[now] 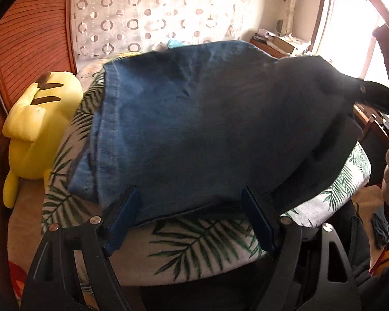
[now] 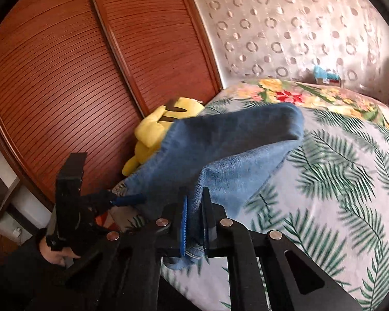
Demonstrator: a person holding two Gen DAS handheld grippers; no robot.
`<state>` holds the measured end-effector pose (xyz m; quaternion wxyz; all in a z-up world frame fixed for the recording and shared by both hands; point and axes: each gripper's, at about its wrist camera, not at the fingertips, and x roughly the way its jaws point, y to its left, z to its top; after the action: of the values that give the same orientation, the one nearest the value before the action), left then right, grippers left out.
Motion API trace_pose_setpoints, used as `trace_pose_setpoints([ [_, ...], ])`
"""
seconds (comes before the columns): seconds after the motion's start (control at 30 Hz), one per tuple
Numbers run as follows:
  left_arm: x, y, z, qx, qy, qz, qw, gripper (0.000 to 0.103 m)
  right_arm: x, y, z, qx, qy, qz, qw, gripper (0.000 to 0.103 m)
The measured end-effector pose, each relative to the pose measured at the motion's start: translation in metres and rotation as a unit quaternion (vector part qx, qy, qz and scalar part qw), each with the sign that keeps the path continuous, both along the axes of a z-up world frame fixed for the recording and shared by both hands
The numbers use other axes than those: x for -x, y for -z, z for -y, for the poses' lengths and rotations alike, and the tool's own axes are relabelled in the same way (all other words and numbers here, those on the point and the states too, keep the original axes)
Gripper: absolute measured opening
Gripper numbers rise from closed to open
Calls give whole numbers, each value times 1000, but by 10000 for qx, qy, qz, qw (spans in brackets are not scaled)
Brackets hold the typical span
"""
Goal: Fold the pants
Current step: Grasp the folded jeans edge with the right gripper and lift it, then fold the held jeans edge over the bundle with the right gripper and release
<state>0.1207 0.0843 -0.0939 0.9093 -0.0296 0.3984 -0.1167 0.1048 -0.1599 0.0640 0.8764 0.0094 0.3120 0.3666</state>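
Right wrist view: the right gripper has its jaws clamped on an edge of the blue jeans, lifting the denim off the bed with its palm-leaf cover. In the left wrist view, the left gripper stands with jaws apart at the near edge of the jeans, holding nothing. A yellow plush toy lies at far left. The fold appears under way; the cloth is not yet laid flat.

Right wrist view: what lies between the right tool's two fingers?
A bunched fold of the blue jeans, pinched between the right tool's fingers; the right wrist view shows it.
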Motion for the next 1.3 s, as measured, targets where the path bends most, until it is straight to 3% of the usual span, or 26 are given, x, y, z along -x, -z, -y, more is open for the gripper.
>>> trace_pose_setpoints([
  [0.33, 31, -55, -51, -62, -431, 576, 9974, 81, -33, -7, -73, -66, -475, 97, 9988, 7],
  [0.57, 48, -83, -93, -208, -784, 886, 9928, 81, -63, 23, -134, 70, -845, -104, 9963, 7],
  [0.73, 53, -84, -112, -134, -957, 931, 9910, 81, -79, 56, -162, 235, -1103, -620, 9917, 7],
  [0.87, 47, -80, -118, -15, -1014, 909, 9907, 81, -91, 79, -167, 290, -1132, -892, 9891, 7],
  [0.97, 44, -79, -115, 2, -1003, 887, 9910, 81, -96, 72, -160, 97, -1138, -898, 9894, 13],
  [1.03, 43, -79, -112, 29, -969, 882, 9914, 81, -96, 61, -155, 137, -1076, -736, 9914, 22],
  [1.3, 25, -76, -85, 122, -656, 830, 9943, 81, -87, 25, -120, 252, -723, 10, 9971, 32],
])
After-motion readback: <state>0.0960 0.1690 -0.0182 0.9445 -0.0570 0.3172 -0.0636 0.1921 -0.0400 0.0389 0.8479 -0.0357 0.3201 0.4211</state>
